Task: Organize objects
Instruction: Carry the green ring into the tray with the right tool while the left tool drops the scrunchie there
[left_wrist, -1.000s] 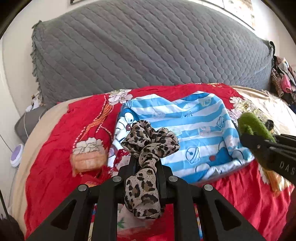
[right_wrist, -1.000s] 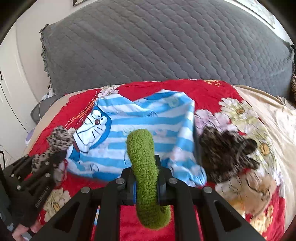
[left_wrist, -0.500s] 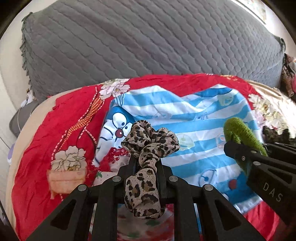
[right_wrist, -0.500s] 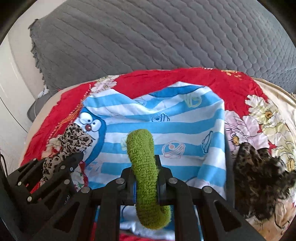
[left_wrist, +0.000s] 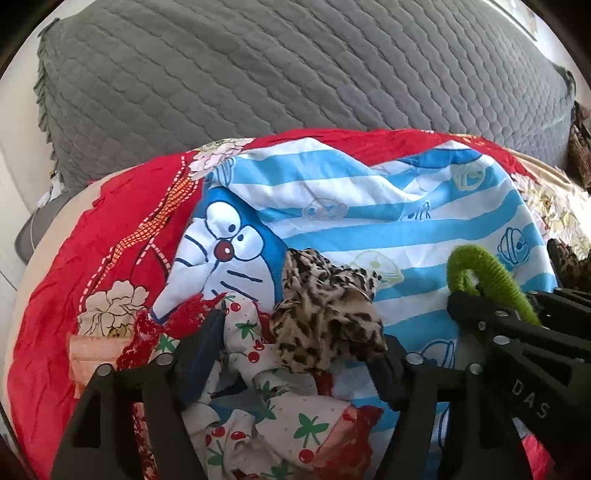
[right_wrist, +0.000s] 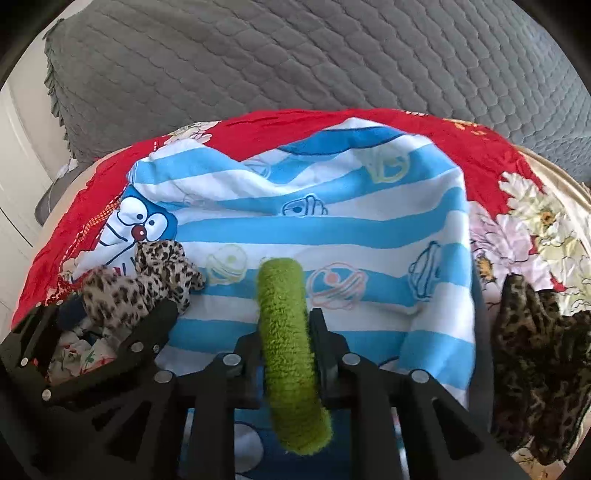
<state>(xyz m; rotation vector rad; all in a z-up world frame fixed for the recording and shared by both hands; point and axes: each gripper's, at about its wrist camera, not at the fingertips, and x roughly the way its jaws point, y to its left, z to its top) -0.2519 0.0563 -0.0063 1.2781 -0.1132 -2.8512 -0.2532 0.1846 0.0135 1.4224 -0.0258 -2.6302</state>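
My left gripper (left_wrist: 295, 339) is open, its jaws wide apart. The leopard-print scrunchie (left_wrist: 325, 310) lies loose between them on the blue-and-white striped cartoon cloth (left_wrist: 369, 206); it also shows at the left of the right wrist view (right_wrist: 147, 280). My right gripper (right_wrist: 286, 325) is shut on a fuzzy green scrunchie (right_wrist: 288, 354) and holds it over the striped cloth (right_wrist: 332, 229). The green scrunchie also shows at the right of the left wrist view (left_wrist: 484, 280).
A red floral bedspread (left_wrist: 74, 288) covers the bed under the cloth. A cherry-print fabric (left_wrist: 266, 413) lies bunched below my left gripper. A grey quilted headboard cover (left_wrist: 295, 66) stands behind. A dark leopard-print cloth (right_wrist: 535, 369) lies at the right.
My left gripper has opened and let go of the leopard-print scrunchie, which now rests on the cloth. Both grippers moved forward and lower over the striped cloth.
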